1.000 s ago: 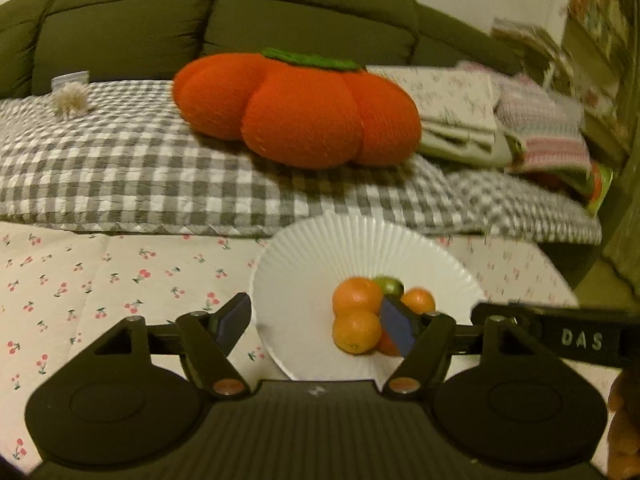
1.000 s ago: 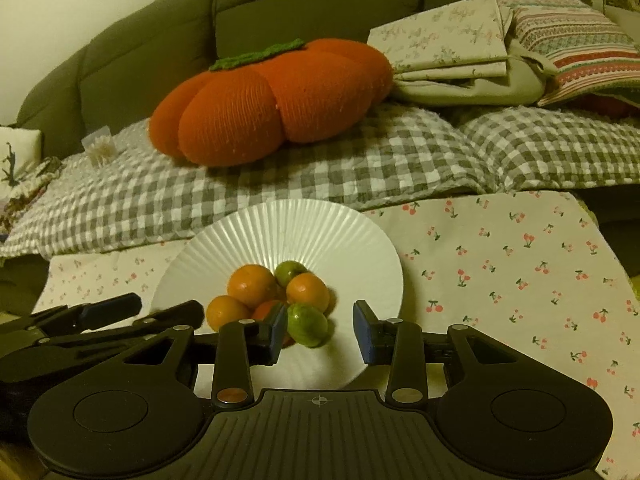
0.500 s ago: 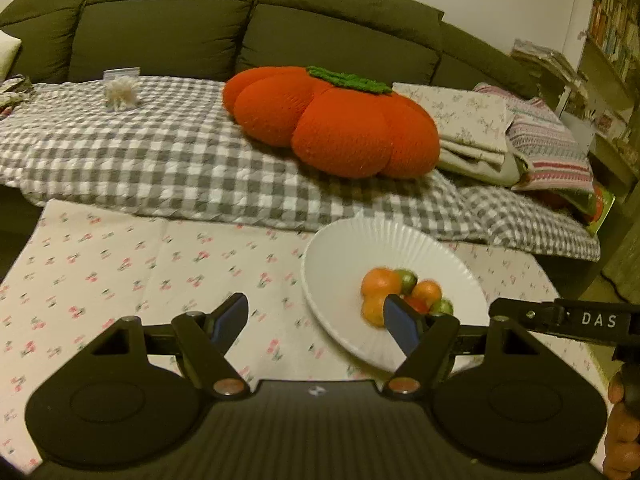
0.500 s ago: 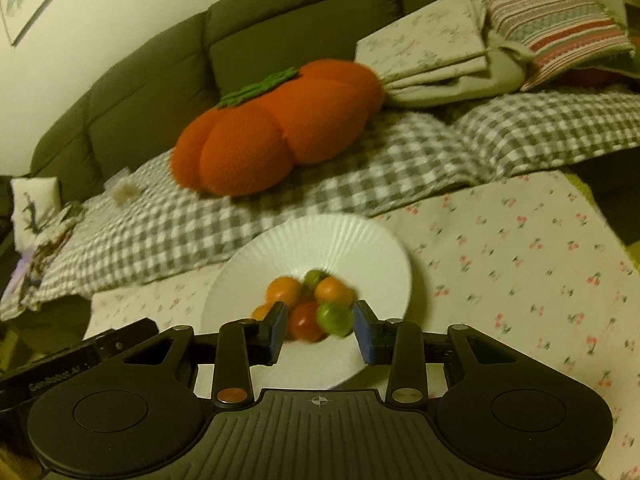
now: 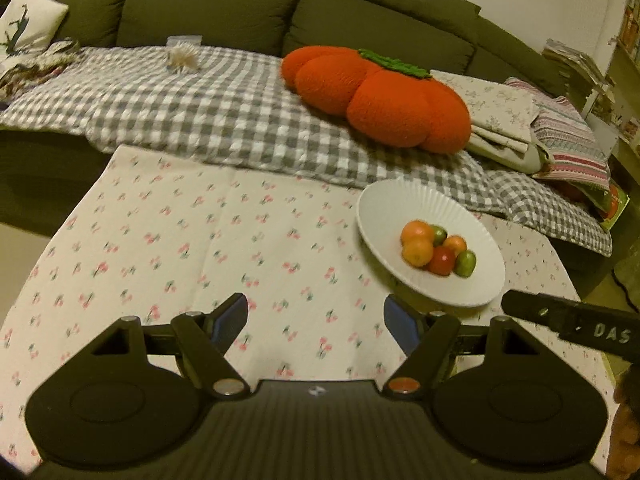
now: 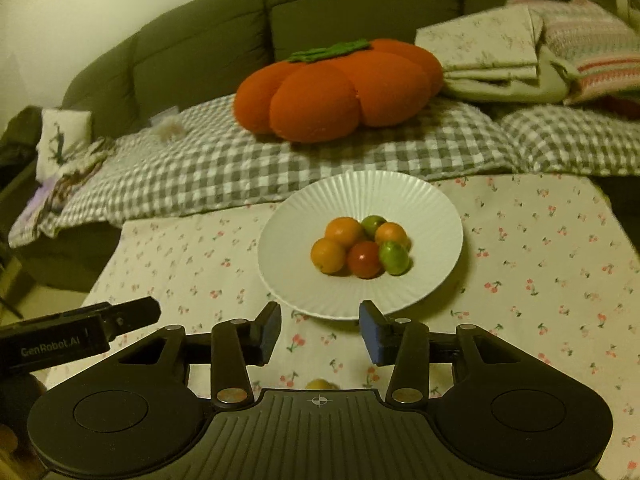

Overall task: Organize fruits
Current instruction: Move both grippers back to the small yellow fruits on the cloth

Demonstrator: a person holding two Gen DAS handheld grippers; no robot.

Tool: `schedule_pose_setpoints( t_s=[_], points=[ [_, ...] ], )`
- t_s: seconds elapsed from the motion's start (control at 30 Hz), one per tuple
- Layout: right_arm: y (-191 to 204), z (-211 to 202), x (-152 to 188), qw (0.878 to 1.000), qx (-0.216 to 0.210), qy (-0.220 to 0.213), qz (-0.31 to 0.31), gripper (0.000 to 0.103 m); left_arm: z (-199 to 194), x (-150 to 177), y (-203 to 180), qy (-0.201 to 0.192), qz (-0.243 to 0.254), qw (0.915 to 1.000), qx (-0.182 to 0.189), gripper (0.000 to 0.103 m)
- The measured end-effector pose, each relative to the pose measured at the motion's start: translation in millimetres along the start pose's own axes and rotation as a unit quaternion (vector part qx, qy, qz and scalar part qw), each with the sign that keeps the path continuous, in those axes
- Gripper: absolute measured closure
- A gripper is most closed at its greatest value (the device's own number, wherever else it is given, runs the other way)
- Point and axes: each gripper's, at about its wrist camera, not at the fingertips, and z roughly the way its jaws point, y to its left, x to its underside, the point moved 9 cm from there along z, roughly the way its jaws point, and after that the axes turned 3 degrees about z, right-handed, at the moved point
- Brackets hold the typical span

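A white ribbed plate on the cherry-print cloth holds a pile of small fruits: oranges, a red one and green ones. A small yellow fruit lies on the cloth close under my right gripper, mostly hidden. My right gripper is open and empty, just short of the plate's near rim. My left gripper is open and empty over bare cloth, left of and nearer than the plate.
The cherry-print cloth covers the table. Behind it is a green sofa with a checked blanket, a large orange pumpkin cushion and folded linens. The other gripper's body shows at each view's edge.
Both grippers have pulled back and up from the plate, still open. The left one has also swung left, so the plate now sits to its right. The fruits stay on the plate.
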Motion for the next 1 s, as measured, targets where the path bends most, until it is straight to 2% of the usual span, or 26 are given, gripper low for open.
schedule_pose_setpoints(
  t_s=[0.17,0.57,0.8,1.0],
  points=[
    [10,-15,14,1.000,-0.016,0.000,0.003,0.053,-13,15,9,0.005,0.004,0.9999,-0.013,0.028],
    [18,-35,48,0.999,-0.027,0.014,0.014,0.053,-31,41,29,0.019,-0.007,0.9996,-0.018,0.027],
    [16,-36,60,0.999,-0.030,0.022,0.025,0.053,-22,50,37,0.028,-0.009,0.9993,-0.023,0.027],
    [15,-29,70,0.999,-0.028,0.034,0.019,0.053,-7,62,33,0.039,0.012,0.9987,-0.028,0.029]
  ],
)
